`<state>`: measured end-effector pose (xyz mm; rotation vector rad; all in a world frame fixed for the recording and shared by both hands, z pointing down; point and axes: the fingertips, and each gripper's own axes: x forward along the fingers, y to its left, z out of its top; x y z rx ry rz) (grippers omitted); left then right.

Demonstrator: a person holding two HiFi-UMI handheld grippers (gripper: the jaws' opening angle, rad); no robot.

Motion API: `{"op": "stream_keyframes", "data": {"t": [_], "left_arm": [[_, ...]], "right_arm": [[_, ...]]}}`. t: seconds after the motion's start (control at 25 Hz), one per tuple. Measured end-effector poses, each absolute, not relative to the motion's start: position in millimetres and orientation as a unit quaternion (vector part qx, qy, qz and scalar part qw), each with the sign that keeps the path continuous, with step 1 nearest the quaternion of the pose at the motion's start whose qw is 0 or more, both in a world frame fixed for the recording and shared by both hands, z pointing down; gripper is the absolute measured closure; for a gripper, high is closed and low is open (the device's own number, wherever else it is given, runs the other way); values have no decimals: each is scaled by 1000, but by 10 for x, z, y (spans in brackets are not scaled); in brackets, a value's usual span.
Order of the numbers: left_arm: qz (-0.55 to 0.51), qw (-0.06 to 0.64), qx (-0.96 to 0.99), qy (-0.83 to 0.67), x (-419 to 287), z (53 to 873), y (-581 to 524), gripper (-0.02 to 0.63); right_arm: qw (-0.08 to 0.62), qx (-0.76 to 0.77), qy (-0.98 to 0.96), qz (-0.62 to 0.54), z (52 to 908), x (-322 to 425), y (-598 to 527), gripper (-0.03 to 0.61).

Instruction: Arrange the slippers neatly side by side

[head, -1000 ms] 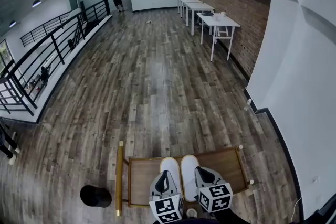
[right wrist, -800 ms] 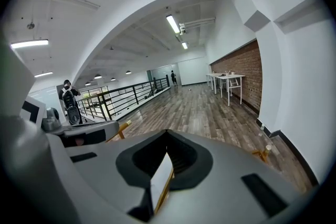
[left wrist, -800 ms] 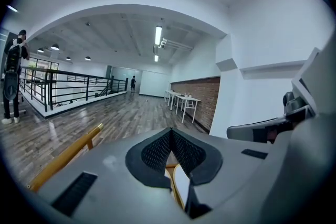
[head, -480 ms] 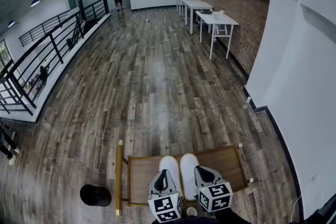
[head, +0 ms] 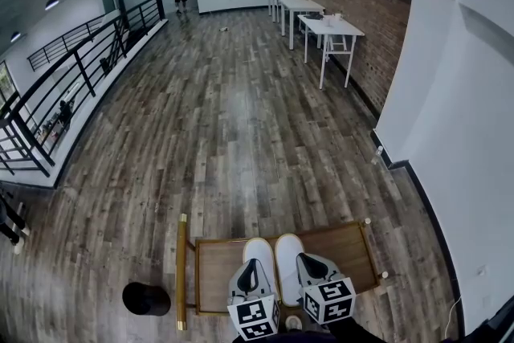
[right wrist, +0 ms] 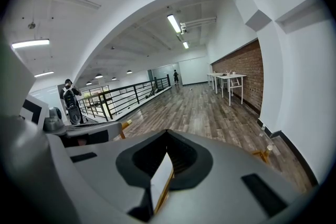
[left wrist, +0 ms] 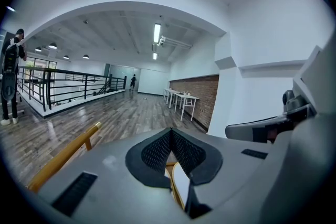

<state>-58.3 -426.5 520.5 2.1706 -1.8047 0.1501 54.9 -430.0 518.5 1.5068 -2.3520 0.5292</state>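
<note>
Low wooden stand (head: 345, 253) at the near edge of the floor; on it we see two white slippers, left slipper (head: 259, 253) and right slipper (head: 288, 251), side by side, long axes near to far, rounded ends far; the left gripper (head: 251, 269) hangs over the left slipper's near end, the right gripper (head: 310, 263) just right of the right slipper; both have jaws together on nothing; we judge the pair aligned.

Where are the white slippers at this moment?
In the head view, bottom centre: the white slippers lie side by side on the wooden rack, right of the black round object.
</note>
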Motion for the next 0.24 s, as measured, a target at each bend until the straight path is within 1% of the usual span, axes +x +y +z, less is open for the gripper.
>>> {"op": "stream_keyframes", "data": {"t": [0.24], "left_arm": [[53, 157, 759, -629, -594, 5227, -4282, 612]], "right_arm": [[150, 524, -818, 184, 5212, 538, -4315, 580]]}}
